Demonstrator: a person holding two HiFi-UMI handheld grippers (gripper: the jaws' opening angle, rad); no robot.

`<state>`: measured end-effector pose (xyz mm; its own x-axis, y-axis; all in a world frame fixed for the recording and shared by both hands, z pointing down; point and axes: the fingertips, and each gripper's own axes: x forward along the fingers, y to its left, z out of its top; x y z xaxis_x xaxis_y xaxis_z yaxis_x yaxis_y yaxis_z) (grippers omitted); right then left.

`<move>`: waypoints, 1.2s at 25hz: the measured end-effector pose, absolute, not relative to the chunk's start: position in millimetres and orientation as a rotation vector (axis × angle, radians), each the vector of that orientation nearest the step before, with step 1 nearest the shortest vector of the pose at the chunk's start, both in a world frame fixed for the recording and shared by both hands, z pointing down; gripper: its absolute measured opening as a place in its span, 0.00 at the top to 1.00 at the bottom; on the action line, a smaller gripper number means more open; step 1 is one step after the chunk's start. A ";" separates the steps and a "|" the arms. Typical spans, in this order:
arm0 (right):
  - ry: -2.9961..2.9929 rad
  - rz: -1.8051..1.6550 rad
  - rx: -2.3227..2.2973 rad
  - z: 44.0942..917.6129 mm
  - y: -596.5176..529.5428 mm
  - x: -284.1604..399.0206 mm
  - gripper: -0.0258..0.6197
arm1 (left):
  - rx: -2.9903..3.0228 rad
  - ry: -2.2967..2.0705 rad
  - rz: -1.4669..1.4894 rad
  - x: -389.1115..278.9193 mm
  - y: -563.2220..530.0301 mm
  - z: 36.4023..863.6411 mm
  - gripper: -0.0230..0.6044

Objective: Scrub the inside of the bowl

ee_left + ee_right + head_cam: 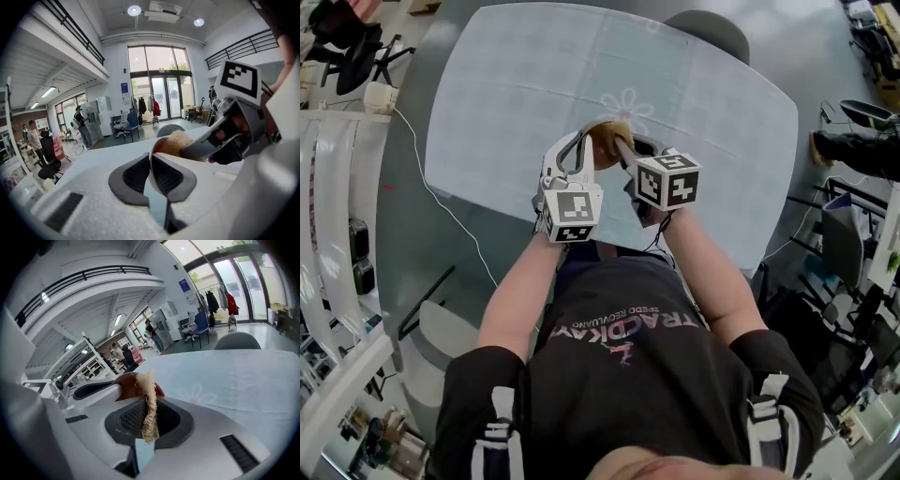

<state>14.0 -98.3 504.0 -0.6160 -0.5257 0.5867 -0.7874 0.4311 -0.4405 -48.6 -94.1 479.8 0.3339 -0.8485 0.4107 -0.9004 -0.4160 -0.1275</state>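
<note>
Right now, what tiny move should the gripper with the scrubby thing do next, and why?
Probably rub the scrubber in a small circle against the inside of the bowl. The right gripper is shut on the scrubber, which sits at the bowl, and the left gripper pinches the bowl's rim to steady it.

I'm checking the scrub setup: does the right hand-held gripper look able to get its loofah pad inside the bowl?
Probably yes: the left hand-held gripper clamps the bowl by its rim, and the right hand-held gripper holds the loofah pad at its opening, nothing between.
</note>
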 end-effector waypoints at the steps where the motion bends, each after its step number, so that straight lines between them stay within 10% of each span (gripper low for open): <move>1: -2.319 1.069 1.149 504.3 -96.7 16.1 0.91 | 2.454 -1.649 0.623 -49.5 -93.5 476.4 0.91; 16: -2.161 1.696 1.270 525.2 -64.7 25.4 0.91 | 2.464 -1.705 0.544 -54.4 -88.6 456.4 0.91; 30: -2.228 0.378 1.025 497.7 -78.0 15.9 0.91 | 2.550 -1.491 0.736 -40.0 -74.1 480.7 0.91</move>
